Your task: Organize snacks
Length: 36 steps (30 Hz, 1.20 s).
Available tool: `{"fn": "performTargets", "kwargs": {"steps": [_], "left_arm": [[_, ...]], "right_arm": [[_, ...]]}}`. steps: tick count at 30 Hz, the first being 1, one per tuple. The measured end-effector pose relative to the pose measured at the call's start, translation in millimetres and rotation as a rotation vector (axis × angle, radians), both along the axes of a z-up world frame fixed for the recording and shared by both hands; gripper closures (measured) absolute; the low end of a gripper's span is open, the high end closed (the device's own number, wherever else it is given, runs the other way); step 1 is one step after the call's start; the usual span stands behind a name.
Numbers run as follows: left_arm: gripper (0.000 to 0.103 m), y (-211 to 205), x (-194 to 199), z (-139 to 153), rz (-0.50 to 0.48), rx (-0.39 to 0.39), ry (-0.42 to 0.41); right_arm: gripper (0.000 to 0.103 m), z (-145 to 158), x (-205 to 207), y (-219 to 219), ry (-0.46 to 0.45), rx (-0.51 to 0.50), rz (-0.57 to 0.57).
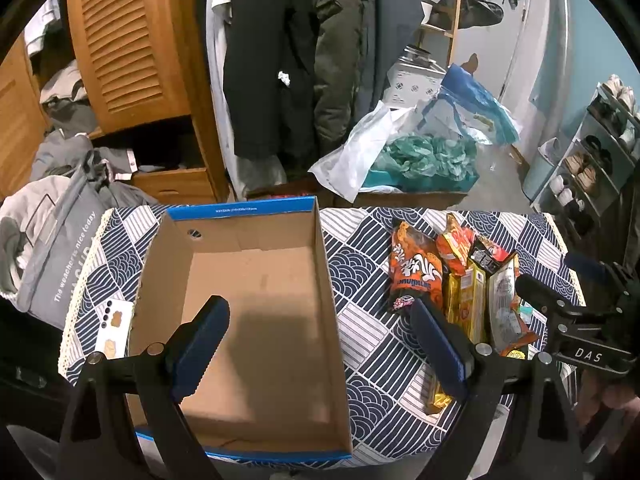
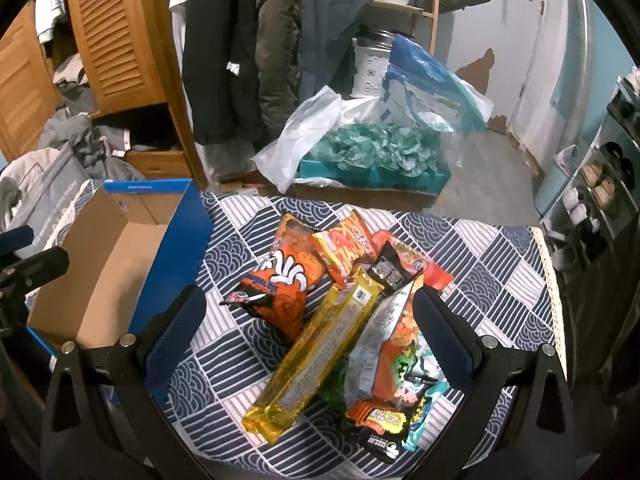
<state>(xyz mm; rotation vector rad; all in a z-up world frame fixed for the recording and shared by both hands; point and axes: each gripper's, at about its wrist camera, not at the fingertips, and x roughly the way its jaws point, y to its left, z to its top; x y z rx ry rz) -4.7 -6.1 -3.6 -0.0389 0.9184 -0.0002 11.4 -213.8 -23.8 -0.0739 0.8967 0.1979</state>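
Crinkly foil and plastic film make up the whole heap of snack packets [image 2: 340,312], which lies on the patterned tablecloth [image 2: 480,248] in the centre and lower centre of the right wrist view. They will likely be light, soft and slippery, and anything crisp inside could crush under a hard squeeze. The long yellow packet [image 2: 316,356] runs diagonally across the heap and looks the stiffest; taking it across its narrow width near the middle seems the safest hold. The puffed orange bag [image 2: 280,280], upper left of the heap, would be better pinched at a flat sealed end than across its air-filled belly. A flatter orange packet with a silver back [image 2: 384,344] leans on the yellow one, and more red-orange packets [image 2: 348,244] overlap behind.

The right gripper [image 2: 308,336] hangs just above the heap with its blue textured pads spread wide, holding nothing. The left gripper [image 1: 320,344] is likewise wide apart and empty, at the lower centre of the left wrist view. Its left pad hangs over the bare floor of the cardboard shoebox [image 1: 332,280], its right pad over the tablecloth by the heap. The box is plain brown, blue-edged, stiff-walled and rectangular. No packet is in it yet.
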Motion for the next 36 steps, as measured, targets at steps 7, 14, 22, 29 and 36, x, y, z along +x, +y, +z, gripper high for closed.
{"fn": "performTargets", "kwargs": {"steps": [7, 14, 22, 29, 36], "left_arm": [[0.010, 0.4, 0.9, 0.4, -0.001, 0.000, 0.001], [0.010, -1.6, -0.9, -2.4, -0.002, -0.001, 0.000], [0.010, -2.5, -1.3, -4.0, -0.004, -0.001, 0.003], [0.010, -3.3, -2.5, -4.7, -0.003, -0.005, 0.005], [0.010, -2.8, -1.4, -5.0, -0.004, -0.004, 0.007]], "right_arm": [[0.001, 1.3, 1.2, -1.2, 0.001, -0.002, -0.003], [0.001, 1.6, 0.9, -2.1, 0.001, -0.005, -0.006], [0.001, 1.5, 1.1, -2.3, 0.002, -0.004, -0.005], [0.001, 1.9, 1.4, -2.3, 0.001, -0.004, -0.006], [0.001, 1.6, 1.3, -2.9, 0.002, -0.003, -0.007]]}}
